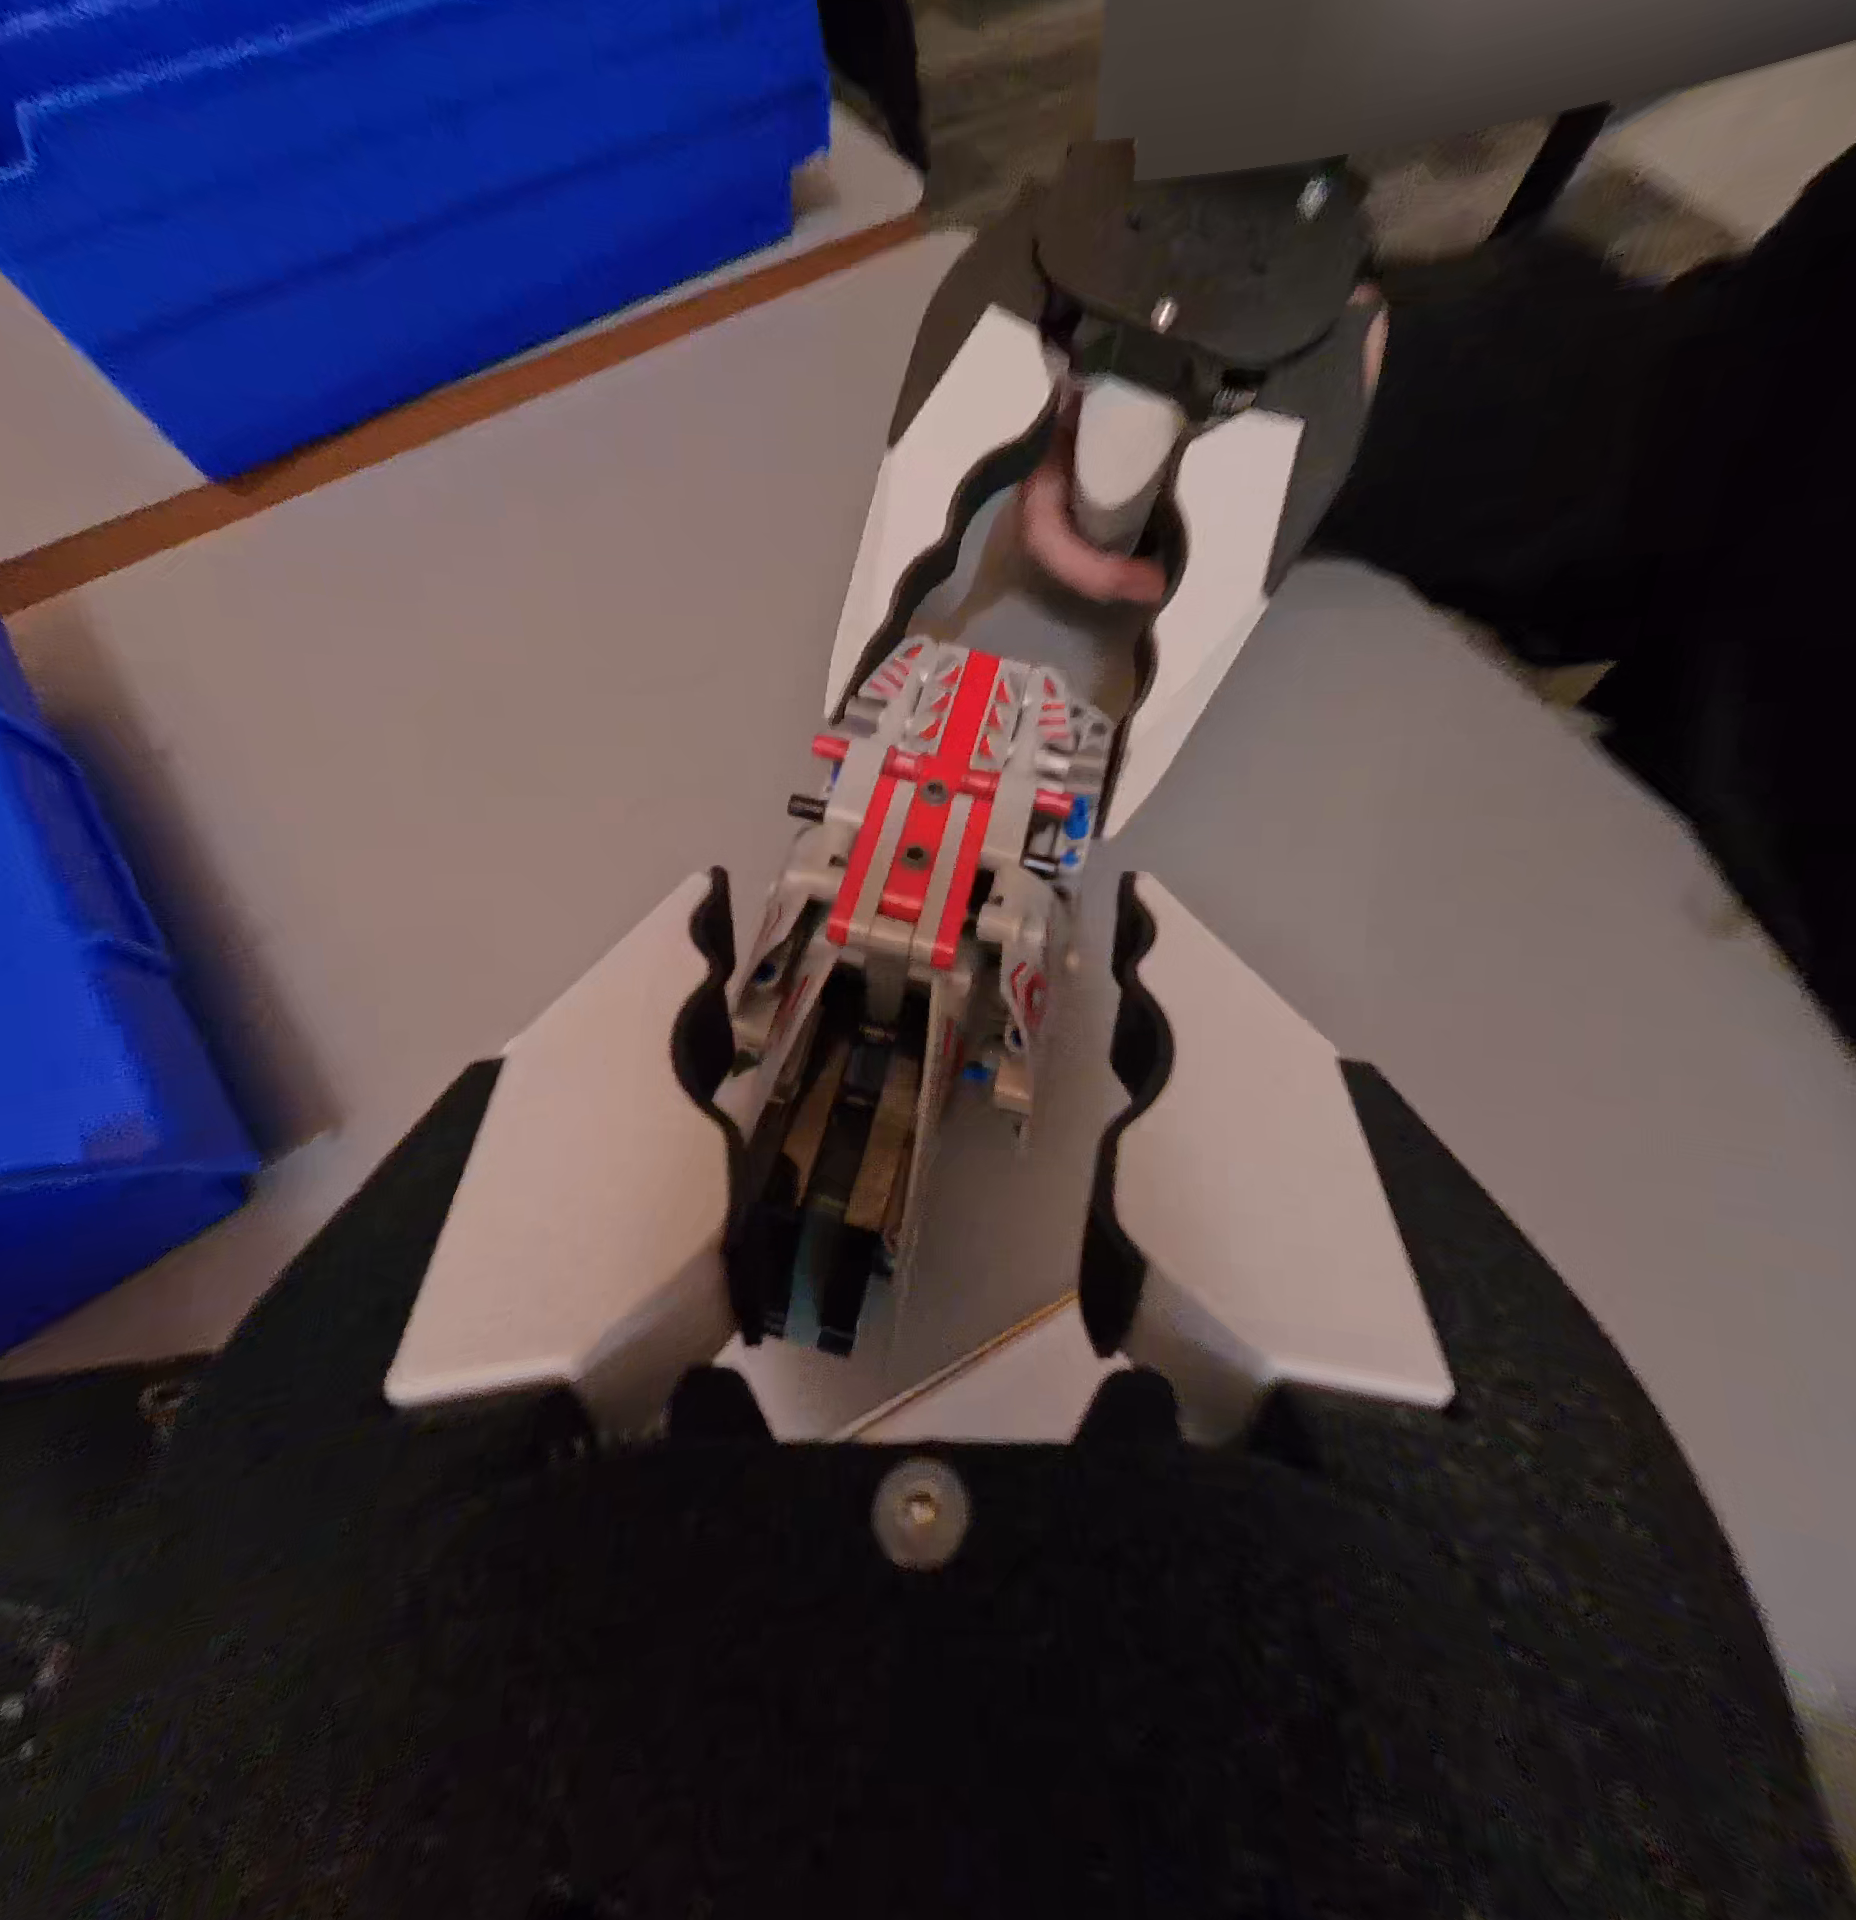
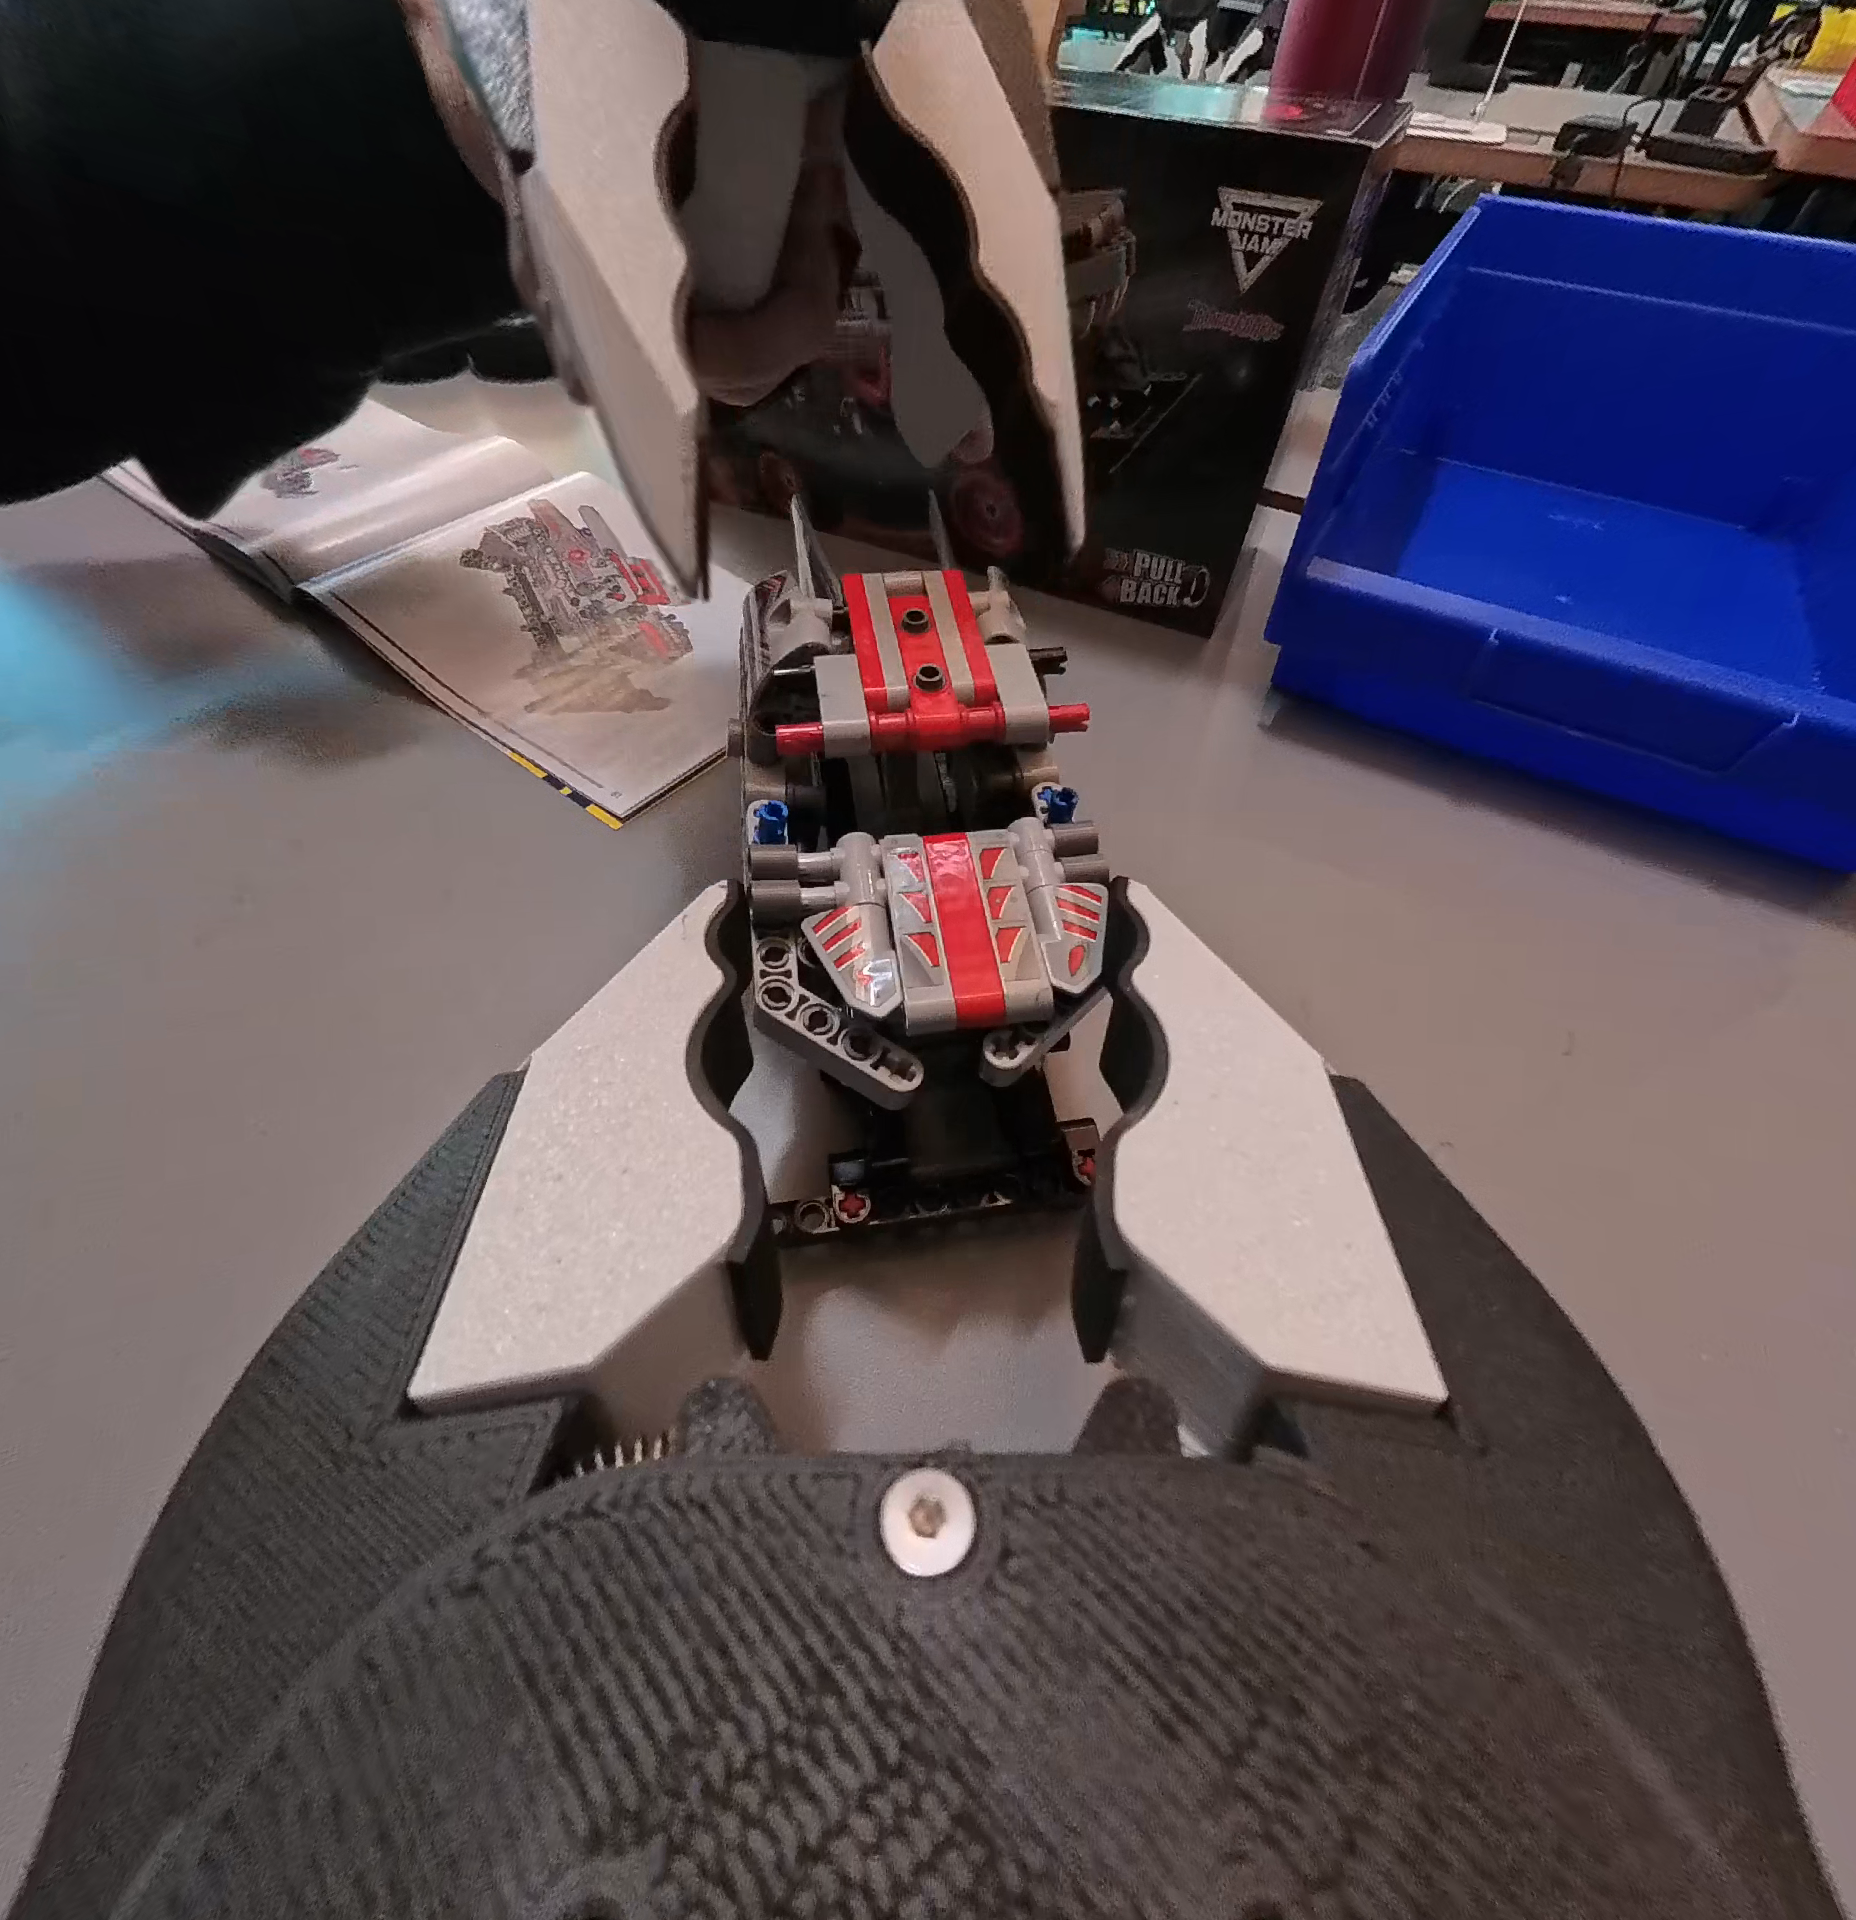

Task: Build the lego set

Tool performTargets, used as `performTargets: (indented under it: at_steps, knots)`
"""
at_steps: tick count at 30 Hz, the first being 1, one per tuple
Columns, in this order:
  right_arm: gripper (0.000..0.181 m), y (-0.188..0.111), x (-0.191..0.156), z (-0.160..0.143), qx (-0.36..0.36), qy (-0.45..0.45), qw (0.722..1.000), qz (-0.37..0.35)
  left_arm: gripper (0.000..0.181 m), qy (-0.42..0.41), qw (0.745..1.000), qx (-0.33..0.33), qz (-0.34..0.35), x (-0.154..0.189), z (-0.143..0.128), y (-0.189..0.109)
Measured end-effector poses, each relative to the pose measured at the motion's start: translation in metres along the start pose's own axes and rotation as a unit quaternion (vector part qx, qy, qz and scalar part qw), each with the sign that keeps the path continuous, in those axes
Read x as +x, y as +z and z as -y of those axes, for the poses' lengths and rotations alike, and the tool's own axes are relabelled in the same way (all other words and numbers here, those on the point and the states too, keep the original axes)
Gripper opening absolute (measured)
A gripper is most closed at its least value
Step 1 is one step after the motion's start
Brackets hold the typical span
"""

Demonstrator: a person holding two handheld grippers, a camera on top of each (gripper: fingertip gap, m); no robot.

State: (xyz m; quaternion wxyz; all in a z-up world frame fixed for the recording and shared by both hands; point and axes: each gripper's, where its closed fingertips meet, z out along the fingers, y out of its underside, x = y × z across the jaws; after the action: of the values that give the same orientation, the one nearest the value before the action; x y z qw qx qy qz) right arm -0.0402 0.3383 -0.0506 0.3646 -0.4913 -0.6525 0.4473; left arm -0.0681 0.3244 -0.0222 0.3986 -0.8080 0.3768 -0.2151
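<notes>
A partly built red, grey and black lego vehicle [image 1: 924, 831] lies lengthwise between my two grippers, which face each other. In the right wrist view its hood end [image 2: 934, 935] sits between the pads of my right gripper [image 2: 926, 904], which is shut on it. In the left wrist view that gripper [image 1: 981, 769] grips the far end. My left gripper [image 1: 922, 904] is open and straddles the vehicle's rear end, with a gap on its right side. In the right wrist view it [image 2: 882, 561] hangs just above the rear end.
The grey table [image 2: 280, 1039] carries an open instruction booklet [image 2: 550, 603], the dark set box [image 2: 1215, 343] and a blue bin [image 2: 1630, 520]. Two blue bins [image 1: 384, 208] [image 1: 72, 987] stand left of my left gripper. A person's dark sleeve [image 1: 1682, 520] is at the right. About 5 centimetres separates my left fingertips from my right.
</notes>
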Motion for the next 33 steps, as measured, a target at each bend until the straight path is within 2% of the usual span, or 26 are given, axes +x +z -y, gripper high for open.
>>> performTargets:
  at_steps: [3,5,9,15,19,24,33]
  knots:
    - [0.068,0.0,0.0,0.0,0.0,-0.002,1.0,0.0,0.086,0.007,0.998,-0.056,0.028,0.0,-0.012,0.013]
    - [0.068,0.001,-0.001,0.001,0.001,-0.003,1.0,-0.001,0.094,0.011,0.998,-0.053,0.038,0.003,-0.006,0.023]
    - [0.068,0.004,-0.004,0.001,0.0,-0.005,1.0,0.002,0.095,0.012,0.993,-0.094,0.068,-0.001,-0.012,0.035]
    - [0.068,0.005,-0.008,0.002,0.0,-0.01,1.0,0.011,0.093,-0.038,0.997,-0.055,0.051,0.001,-0.007,0.037]
    - [0.068,0.005,-0.008,0.002,0.0,-0.01,1.0,0.011,0.083,-0.005,0.998,-0.054,0.043,0.004,-0.007,0.037]
    - [0.071,0.006,-0.01,0.001,-0.005,-0.021,1.0,0.01,0.082,0.014,0.997,-0.07,0.036,0.005,-0.012,0.04]
    - [0.072,0.003,-0.01,0.003,0.005,0.019,0.999,0.048,0.082,0.022,0.997,-0.066,0.039,0.005,-0.012,0.04]
